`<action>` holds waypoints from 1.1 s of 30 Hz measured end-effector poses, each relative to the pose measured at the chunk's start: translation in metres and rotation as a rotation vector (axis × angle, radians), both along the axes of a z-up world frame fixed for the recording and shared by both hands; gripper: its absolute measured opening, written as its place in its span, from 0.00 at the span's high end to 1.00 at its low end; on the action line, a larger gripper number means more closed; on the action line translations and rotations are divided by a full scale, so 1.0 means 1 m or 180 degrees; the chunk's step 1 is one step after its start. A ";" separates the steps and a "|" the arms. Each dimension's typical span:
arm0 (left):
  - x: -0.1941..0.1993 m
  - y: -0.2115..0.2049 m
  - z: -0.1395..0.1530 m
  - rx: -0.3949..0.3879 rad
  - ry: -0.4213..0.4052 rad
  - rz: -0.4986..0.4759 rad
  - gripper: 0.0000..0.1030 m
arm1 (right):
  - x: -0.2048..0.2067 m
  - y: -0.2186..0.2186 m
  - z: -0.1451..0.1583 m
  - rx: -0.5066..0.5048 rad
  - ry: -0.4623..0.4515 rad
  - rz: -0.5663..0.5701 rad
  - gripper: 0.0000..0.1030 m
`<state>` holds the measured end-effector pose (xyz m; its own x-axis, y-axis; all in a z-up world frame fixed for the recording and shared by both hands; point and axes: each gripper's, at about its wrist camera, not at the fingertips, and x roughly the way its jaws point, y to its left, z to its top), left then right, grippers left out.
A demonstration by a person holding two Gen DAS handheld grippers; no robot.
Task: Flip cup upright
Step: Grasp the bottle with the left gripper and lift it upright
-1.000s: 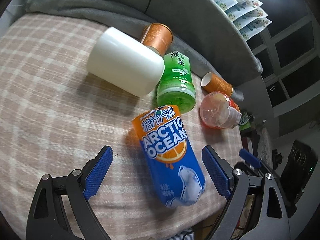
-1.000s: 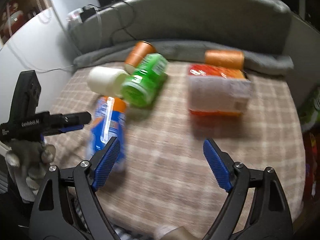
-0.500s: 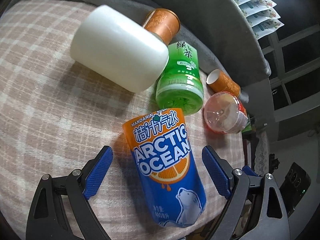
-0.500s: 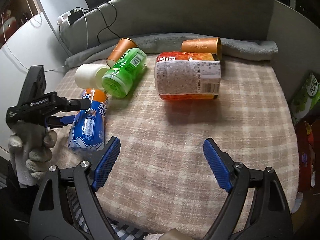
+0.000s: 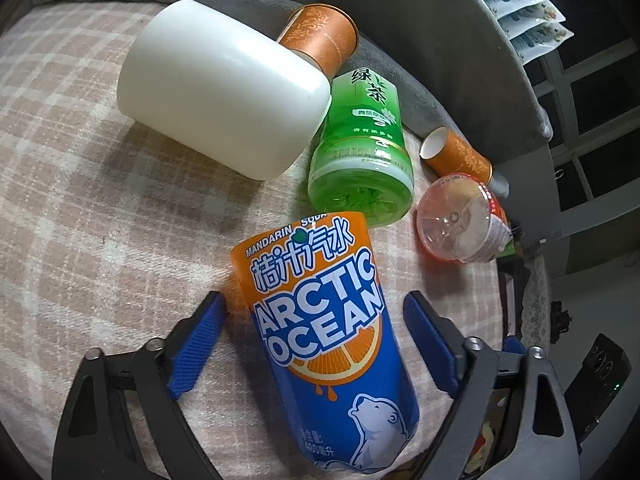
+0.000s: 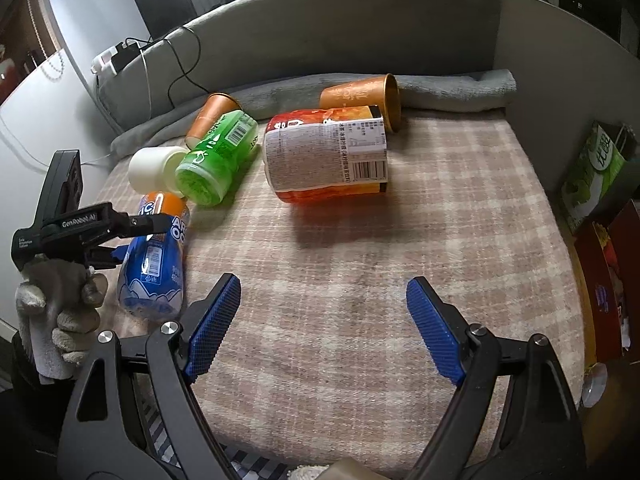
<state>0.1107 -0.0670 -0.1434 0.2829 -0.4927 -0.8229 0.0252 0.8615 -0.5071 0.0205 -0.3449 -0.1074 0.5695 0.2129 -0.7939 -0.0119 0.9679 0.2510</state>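
The left gripper (image 5: 316,338) spreads its jaws wide on either side of the blue-and-orange soda cup (image 5: 332,344), which lies on its side between them, untouched. Just beyond the jaws lie a green tea cup (image 5: 362,152) and a white cup (image 5: 224,92), also tipped over; their contents cannot be made out. The right gripper (image 6: 324,322) is spread wide over bare plaid cloth (image 6: 360,260), an orange-labelled cup (image 6: 328,154) lying well ahead

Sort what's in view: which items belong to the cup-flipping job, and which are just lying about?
Job: Arctic Ocean cup lying on its side between the open jaws of the left gripper; right gripper open, empty.

Lying about: white cup, green tea cup, red cup, two orange paper cups.
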 end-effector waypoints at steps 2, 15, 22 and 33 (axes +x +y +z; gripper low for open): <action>-0.001 -0.002 0.000 0.0041 -0.0014 -0.0021 0.27 | 0.000 0.000 0.000 -0.0005 -0.0006 0.0005 0.15; -0.016 -0.017 0.031 0.0277 -0.0451 -0.0204 0.35 | -0.002 -0.003 0.002 0.0005 -0.0044 -0.0060 0.15; -0.027 -0.027 0.047 0.0507 -0.0777 -0.0302 0.36 | -0.008 -0.004 0.003 0.0057 -0.0089 -0.0156 0.15; -0.036 -0.046 0.061 0.0945 -0.1342 -0.0386 0.37 | -0.016 -0.010 0.004 0.0120 -0.0165 -0.0326 0.15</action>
